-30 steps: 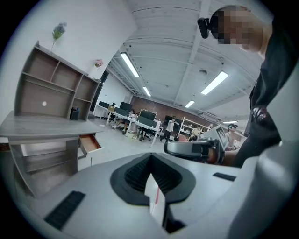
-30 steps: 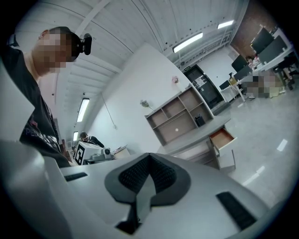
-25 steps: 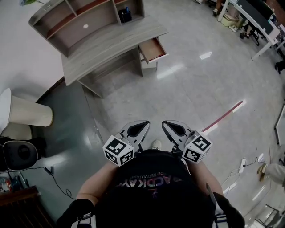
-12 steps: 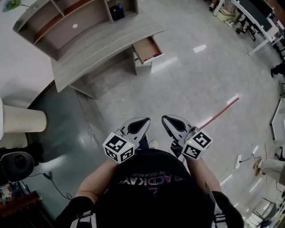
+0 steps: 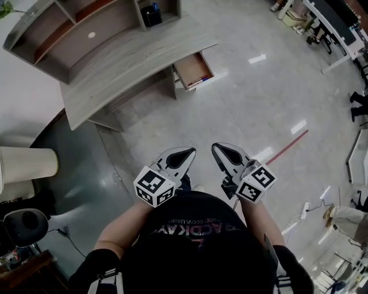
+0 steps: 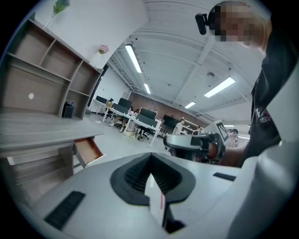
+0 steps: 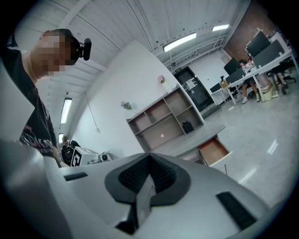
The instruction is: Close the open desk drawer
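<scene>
A grey wooden desk (image 5: 123, 66) with a shelf unit stands at the upper left of the head view. Its drawer (image 5: 194, 70) is pulled out at the desk's right end, showing a brown inside with some small items. The drawer also shows in the left gripper view (image 6: 88, 150) and in the right gripper view (image 7: 214, 151). Both grippers are held close to the person's chest, far from the desk. My left gripper (image 5: 188, 152) is shut and empty. My right gripper (image 5: 216, 148) is shut and empty too, side by side with the left.
A dark pen holder (image 5: 152, 15) sits in the desk's shelf. A white cylindrical bin (image 5: 26, 163) and a black chair (image 5: 23, 227) stand at the left. Red floor tape (image 5: 286, 147) runs at the right. White office desks (image 5: 330, 26) and chairs fill the far right.
The desk and its open drawer have shifted in the head view, and the drawer looks a little larger. Both grippers have risen slightly in the picture, still shut.
</scene>
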